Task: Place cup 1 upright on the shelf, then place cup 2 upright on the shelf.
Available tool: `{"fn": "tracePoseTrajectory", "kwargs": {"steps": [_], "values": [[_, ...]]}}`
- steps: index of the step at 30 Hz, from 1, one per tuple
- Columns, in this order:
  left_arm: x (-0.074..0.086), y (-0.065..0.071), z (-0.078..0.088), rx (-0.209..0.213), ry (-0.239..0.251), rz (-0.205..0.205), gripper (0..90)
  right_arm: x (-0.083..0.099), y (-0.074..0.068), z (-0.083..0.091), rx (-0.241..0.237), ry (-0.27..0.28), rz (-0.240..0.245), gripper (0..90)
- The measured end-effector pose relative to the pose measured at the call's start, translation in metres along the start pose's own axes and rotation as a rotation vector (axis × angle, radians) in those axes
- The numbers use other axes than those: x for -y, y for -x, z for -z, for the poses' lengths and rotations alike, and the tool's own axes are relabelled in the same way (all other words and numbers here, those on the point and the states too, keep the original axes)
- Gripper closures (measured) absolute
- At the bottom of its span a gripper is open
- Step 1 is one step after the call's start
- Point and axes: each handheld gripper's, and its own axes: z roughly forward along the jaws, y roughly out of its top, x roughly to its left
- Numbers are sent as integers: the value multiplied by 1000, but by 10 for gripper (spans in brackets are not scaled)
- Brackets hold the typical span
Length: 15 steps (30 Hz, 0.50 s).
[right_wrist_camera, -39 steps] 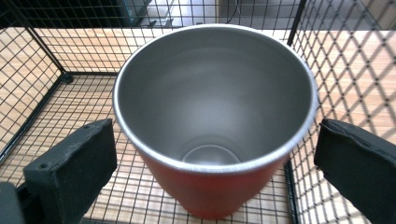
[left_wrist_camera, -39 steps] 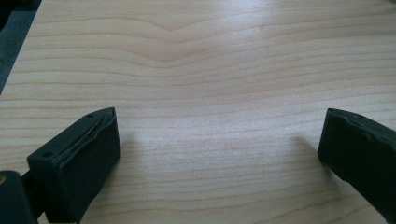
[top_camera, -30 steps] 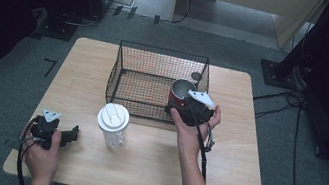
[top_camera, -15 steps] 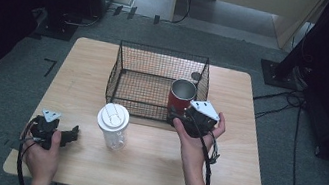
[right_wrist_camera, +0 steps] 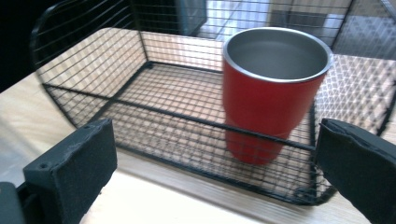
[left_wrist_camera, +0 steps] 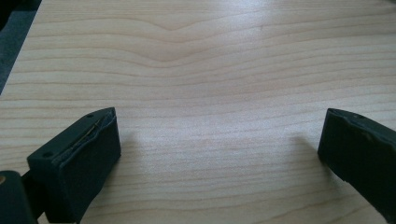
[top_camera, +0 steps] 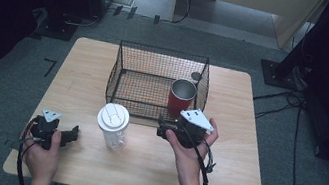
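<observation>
Red tumbler [top_camera: 182, 97] sits upright in the wire basket's [top_camera: 130, 56] near-right corner, so the right gripper [top_camera: 165, 127] hangs just outside, jaws wide and empty, while the left gripper [top_camera: 70, 134] idles open near the lidded cup [top_camera: 113, 125].

Two black jaws of the left gripper [left_wrist_camera: 219, 154] are seen spread wide apart, at seven and four o'clock, with bare light wooden table [left_wrist_camera: 210, 70] lying between and beyond, toward twelve.
</observation>
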Motion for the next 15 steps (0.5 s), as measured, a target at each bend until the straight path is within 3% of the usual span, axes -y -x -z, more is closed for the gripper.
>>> {"fn": "tracePoseTrajectory", "kwargs": {"steps": [15], "values": [[0,0,0,0,0,0,0,9,-35,2,-122,1,38,0]]}}
